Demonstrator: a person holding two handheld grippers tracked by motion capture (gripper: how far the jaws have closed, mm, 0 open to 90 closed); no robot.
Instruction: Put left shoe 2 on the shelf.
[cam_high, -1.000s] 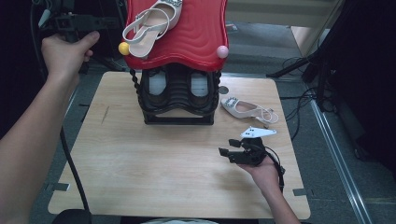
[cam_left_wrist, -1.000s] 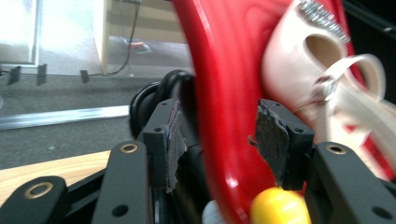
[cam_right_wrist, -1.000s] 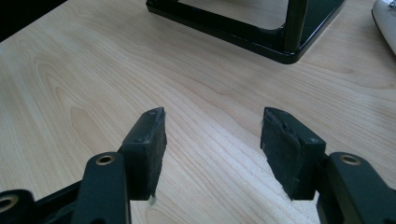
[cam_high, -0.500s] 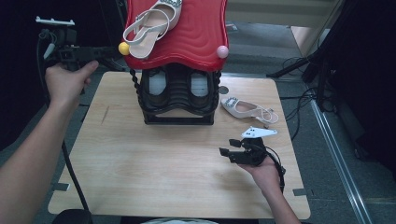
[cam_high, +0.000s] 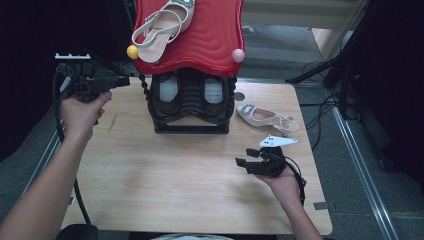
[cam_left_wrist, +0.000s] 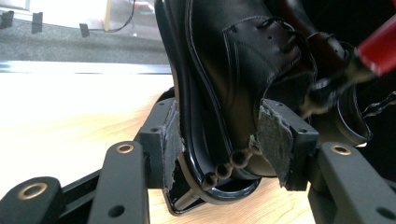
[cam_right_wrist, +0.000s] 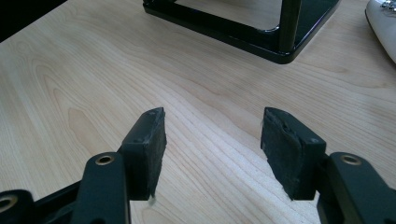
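Note:
A two-level shoe rack stands at the back of the wooden table (cam_high: 175, 180). Its red top shelf (cam_high: 205, 45) carries a white sandal (cam_high: 160, 25). Black shoes (cam_high: 170, 92) sit on its black lower frame (cam_high: 190, 125). My left gripper (cam_high: 122, 80) hovers by the rack's left side, level with the lower shelf. In the left gripper view its jaws (cam_left_wrist: 222, 135) stand apart and have just been opening, framing a black leather shoe (cam_left_wrist: 224, 56) just ahead of them behind a beaded post (cam_left_wrist: 229, 161). My right gripper (cam_high: 250, 164) rests open on the table, nothing between its pads (cam_right_wrist: 212, 140).
A second white sandal (cam_high: 265, 117) lies on the table right of the rack, its edge also in the right gripper view (cam_right_wrist: 383, 23). Yellow (cam_high: 132, 52) and pink (cam_high: 238, 55) knobs mark the red shelf's front corners. The rack's base (cam_right_wrist: 233, 28) is ahead of the right gripper.
My left hand and gripper have come down from beside the red top shelf to the level of the lower shelf, nearer the rack's left side. The right gripper has stayed put.

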